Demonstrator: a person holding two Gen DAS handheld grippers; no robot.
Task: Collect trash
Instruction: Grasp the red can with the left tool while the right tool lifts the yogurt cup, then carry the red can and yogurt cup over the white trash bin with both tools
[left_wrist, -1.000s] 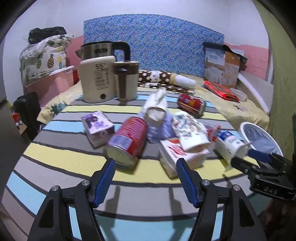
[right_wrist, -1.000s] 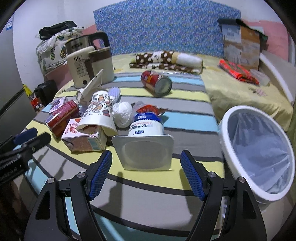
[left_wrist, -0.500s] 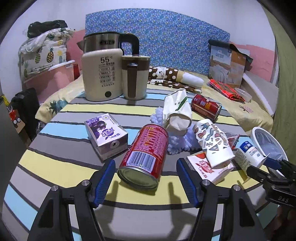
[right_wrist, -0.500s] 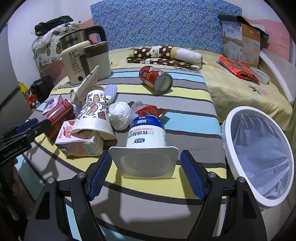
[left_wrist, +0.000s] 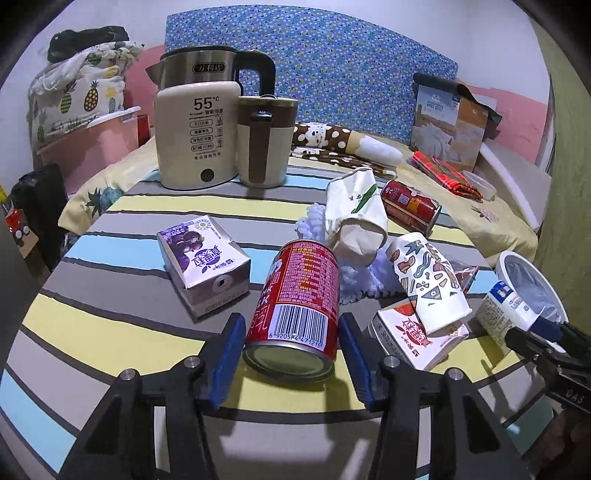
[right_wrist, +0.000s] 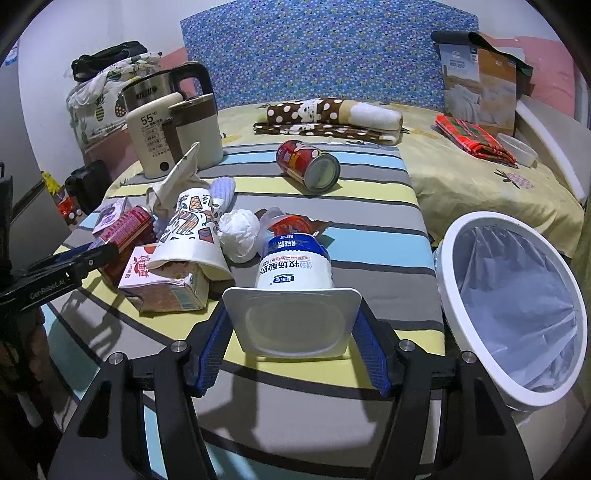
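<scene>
A red can lies on its side on the striped table, its end facing me. My left gripper straddles it; the jaws are closing and both blue pads touch the can's sides. In the right wrist view a white yogurt cup lies on its side with its square rim toward me. My right gripper is closing on that rim, and its pads meet both edges. A white lined bin stands just right of the cup. The left gripper shows at the left edge there.
Other trash lies between the grippers: a purple juice carton, a patterned paper cup on a red-and-white carton, a white paper cup, a second red can and a crumpled tissue. A kettle and mug stand behind.
The left gripper moved forward until the red can sat between its fingers, then narrowed onto it. The right gripper stayed put while its jaws narrowed onto the yogurt cup's rim.
</scene>
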